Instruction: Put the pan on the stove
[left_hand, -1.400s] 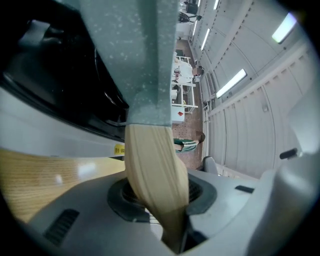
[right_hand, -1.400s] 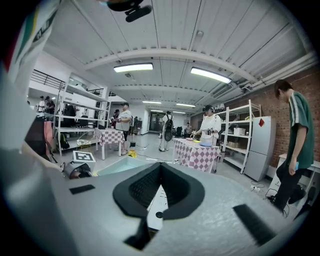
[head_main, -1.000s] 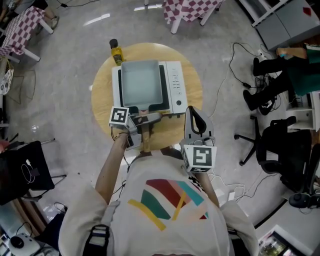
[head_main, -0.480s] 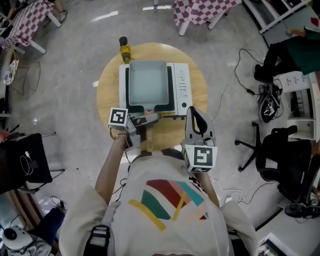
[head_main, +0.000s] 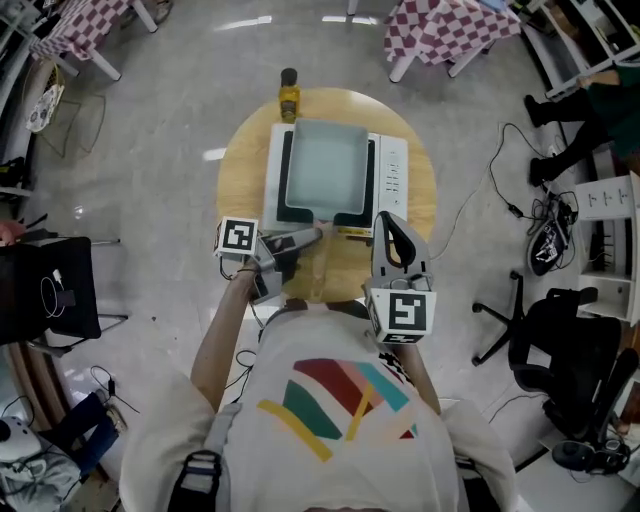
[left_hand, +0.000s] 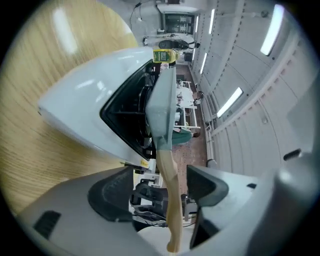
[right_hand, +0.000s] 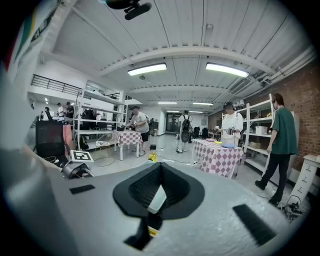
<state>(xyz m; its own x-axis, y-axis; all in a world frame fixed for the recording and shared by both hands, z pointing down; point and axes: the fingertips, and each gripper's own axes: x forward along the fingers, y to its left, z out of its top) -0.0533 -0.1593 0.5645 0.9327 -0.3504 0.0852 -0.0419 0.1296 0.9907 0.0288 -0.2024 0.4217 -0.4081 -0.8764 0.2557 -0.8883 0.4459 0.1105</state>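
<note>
On the round wooden table (head_main: 245, 170), left gripper (head_main: 295, 243) held level on an outstretched forearm, jaws just opening, loose around the pan's handle (left_hand: 169, 190), pan (head_main: 325, 165) sitting on the stove (head_main: 393, 170), right gripper (head_main: 386, 222) tipped slightly down, jaws closed, empty.

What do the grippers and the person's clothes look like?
The left gripper and right gripper are grey with black ridged pads; each carries a white cube with black square markers. The T-shirt is pale with red, teal and yellow stripes.
</note>
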